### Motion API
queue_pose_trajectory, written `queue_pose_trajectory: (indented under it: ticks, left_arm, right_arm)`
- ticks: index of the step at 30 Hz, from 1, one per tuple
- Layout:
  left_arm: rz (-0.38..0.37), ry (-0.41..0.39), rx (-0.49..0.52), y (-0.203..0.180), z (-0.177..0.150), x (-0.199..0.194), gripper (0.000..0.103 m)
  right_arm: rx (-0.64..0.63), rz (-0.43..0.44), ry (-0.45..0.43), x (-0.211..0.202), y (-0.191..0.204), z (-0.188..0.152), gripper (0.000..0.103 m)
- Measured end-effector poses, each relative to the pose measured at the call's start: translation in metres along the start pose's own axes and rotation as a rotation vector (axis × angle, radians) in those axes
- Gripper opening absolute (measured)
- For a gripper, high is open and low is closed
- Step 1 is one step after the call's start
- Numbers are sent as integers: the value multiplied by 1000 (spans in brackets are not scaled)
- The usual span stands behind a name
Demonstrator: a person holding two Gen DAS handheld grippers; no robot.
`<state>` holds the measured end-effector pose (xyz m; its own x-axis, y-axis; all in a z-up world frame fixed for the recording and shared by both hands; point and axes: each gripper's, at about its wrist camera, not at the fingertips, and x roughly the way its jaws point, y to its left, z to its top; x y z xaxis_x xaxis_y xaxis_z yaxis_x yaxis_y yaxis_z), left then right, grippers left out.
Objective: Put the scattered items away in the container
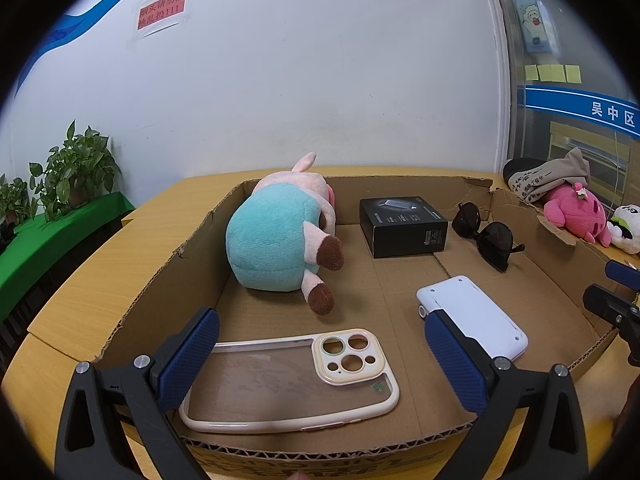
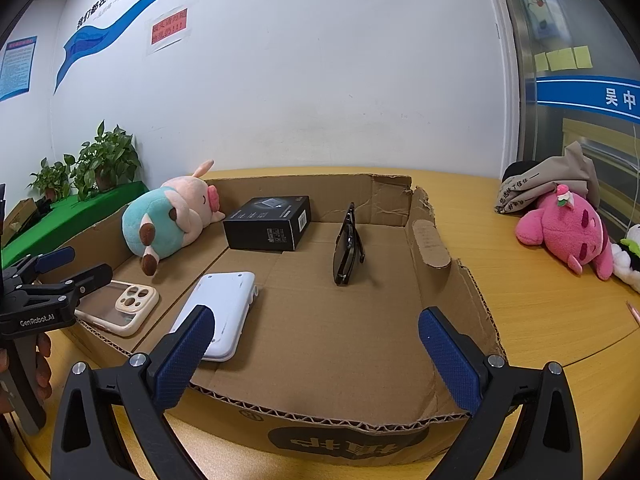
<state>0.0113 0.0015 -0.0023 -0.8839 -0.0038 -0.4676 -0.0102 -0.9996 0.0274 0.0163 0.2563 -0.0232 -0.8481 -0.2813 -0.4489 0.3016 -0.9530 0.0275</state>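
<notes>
A low cardboard box (image 2: 360, 336) is seen in the middle of both views, set on a yellow table (image 2: 552, 312). Five things are already laid inside it. A pig toy (image 1: 276, 232) is found at the upper left of the box floor. A black box (image 1: 404, 226) is placed just right of it, near the back wall. Sunglasses (image 1: 486, 236) are seen to the right of that. A white case (image 1: 476, 312) is laid nearer the front, at the right of the left wrist view. A clear phone cover (image 1: 292, 380) is laid at the lower middle, close to the front wall.

The left gripper (image 1: 320, 360) is held wide open over the front of the box, and nothing is held in it. The phone cover is seen between its two blue pads, but it cannot be told if it is touched. The right gripper (image 2: 312, 352) is also held wide open and empty, above a bare part of the box floor.

Most of the job looks done. A pink toy (image 2: 568, 232) and a white toy (image 2: 632, 256) are still left out on the table, at the far right of the right wrist view. A grey cloth (image 2: 548, 184) is heaped behind them. These may still need to be put in.
</notes>
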Motion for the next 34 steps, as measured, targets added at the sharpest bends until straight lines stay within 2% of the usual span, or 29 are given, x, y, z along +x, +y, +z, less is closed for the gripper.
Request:
queue_pose_trajectory:
  ticks: [12,16,34]
  left_arm:
    - [-2,0,1,0,0,-1,102]
    - [-2,1,2,-1,-1,0,102]
    - [-3,2,2,-1,-1,0,102]
  right_arm:
    - [-50,-7,-29,-2,12,1,103]
    - [-15,33,-3,3,7,1,103]
    - [-15,31,-4,4,8,1,103]
